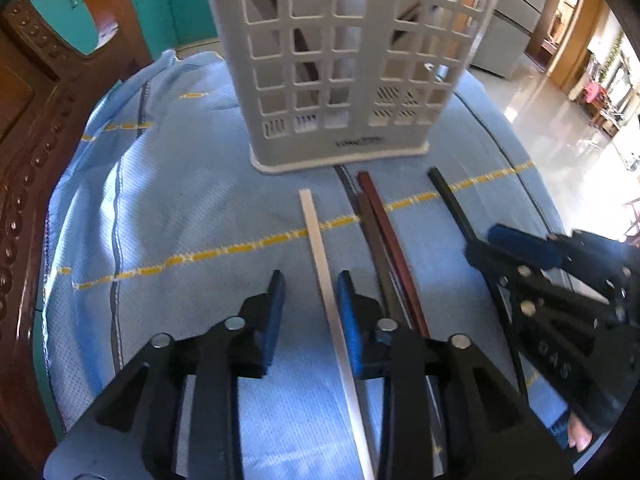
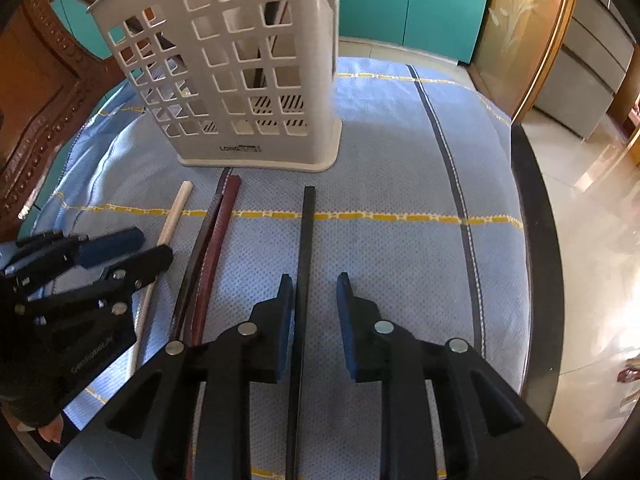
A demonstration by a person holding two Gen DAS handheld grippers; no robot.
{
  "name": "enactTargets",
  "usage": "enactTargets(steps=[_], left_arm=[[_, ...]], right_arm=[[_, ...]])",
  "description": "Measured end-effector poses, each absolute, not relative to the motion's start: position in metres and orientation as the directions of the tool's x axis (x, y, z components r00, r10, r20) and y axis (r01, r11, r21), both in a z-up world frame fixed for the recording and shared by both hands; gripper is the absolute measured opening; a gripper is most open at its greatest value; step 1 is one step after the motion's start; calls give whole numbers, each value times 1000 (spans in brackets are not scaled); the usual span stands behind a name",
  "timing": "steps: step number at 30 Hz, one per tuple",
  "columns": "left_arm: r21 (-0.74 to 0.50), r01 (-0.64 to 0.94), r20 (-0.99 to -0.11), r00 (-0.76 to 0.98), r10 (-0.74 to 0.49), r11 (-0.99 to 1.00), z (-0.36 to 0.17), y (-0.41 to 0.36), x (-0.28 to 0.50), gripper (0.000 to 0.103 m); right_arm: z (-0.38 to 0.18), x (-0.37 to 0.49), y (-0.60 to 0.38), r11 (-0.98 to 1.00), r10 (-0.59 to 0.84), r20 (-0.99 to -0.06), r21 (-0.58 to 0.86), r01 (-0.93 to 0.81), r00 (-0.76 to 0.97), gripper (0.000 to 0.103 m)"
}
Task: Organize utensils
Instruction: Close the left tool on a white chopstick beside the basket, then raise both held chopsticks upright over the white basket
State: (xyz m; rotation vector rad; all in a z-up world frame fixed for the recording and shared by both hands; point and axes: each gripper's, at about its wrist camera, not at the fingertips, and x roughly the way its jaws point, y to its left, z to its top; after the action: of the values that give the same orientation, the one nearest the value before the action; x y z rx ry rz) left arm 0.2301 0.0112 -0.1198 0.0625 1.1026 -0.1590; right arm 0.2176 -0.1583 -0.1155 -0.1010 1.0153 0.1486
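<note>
A white lattice utensil holder [image 1: 344, 64] stands upright on a blue cloth [image 1: 168, 208]; it also shows in the right wrist view [image 2: 248, 76], with dark utensils inside. Several chopsticks lie in front of it. My left gripper [image 1: 310, 312] is open around a white chopstick [image 1: 320, 248], which runs close to its right pad. A dark brown chopstick [image 1: 372, 240] and a red-brown chopstick [image 1: 390, 236] lie just right. My right gripper [image 2: 314, 312] is open around a black chopstick [image 2: 306, 240], close to its left pad. The right gripper also appears in the left wrist view [image 1: 516, 248].
A carved wooden chair back [image 1: 36, 128] stands left of the table. The table's dark edge [image 2: 536, 240] runs along the right, with shiny floor [image 2: 592, 200] beyond. Teal cabinets [image 2: 416, 0] stand behind. The left gripper shows in the right wrist view [image 2: 120, 252].
</note>
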Motion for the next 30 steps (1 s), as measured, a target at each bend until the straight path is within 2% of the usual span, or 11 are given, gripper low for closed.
enactTargets(steps=[3,4,17,18,19,20,22,23,30], left_arm=[[-9,127,-888,455,-66,992,-122,13,237,51],[-11,119,-888,456,-64,993,-123,17,246,54],[-5,106,-890,453,-52,994,-124,15,248,54],[-10,106,-890,452,-57,994,-123,14,247,50],[-11,110,-890,453,-60,994,-120,9,239,41],[-9,118,-888,455,-63,993,-119,8,235,34],[-18,126,-888,454,-74,992,-117,4,227,13],[-18,128,-888,455,-75,992,-116,3,226,10],[-27,118,-848,523,-85,993,-95,5,212,7]], right_arm=[[-117,216,-153,981,62,-846,-47,-190,529,29],[-117,215,-152,980,59,-844,-53,-194,533,30],[-117,218,-155,980,54,-836,-61,-190,547,33],[-117,218,-156,981,57,-835,-56,-187,547,27],[-117,218,-156,981,66,-835,-45,-187,546,11],[-117,217,-157,982,75,-838,-34,-188,541,8],[-116,218,-161,984,90,-839,-9,-179,537,7],[-116,218,-162,984,93,-837,-7,-179,539,6],[-86,205,-176,984,139,-771,36,-175,621,6]])
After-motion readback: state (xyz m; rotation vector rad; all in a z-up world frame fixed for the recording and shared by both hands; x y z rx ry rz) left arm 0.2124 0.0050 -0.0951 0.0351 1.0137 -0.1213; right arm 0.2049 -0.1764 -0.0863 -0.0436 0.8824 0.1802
